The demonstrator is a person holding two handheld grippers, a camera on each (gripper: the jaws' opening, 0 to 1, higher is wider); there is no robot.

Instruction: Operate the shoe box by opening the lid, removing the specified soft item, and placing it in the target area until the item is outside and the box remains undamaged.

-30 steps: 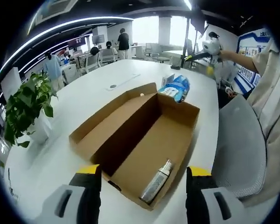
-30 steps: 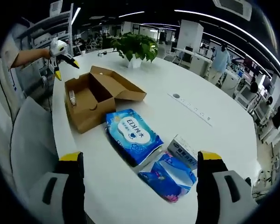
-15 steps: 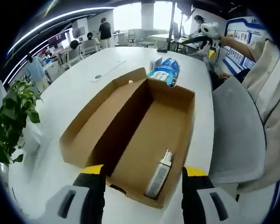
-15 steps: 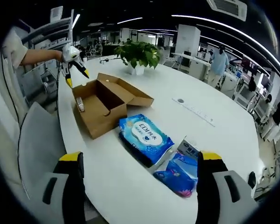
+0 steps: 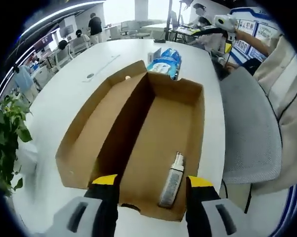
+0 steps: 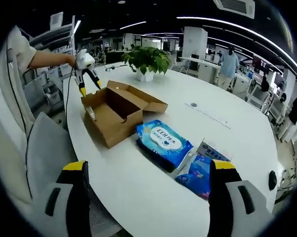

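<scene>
Brown shoe box (image 5: 138, 133) (lid folded open), undamaged.

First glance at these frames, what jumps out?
The open cardboard box on the white table, lid folded flat, with a small spray bottle lying in its near corner between the left gripper's open jaws. Beyond the box's far end lies a blue wipes pack, beside smaller blue packets.

Open office: white table (image 6: 153, 182), grey chair (image 5: 249, 128), ceiling light strips (image 6: 227, 24)
</scene>
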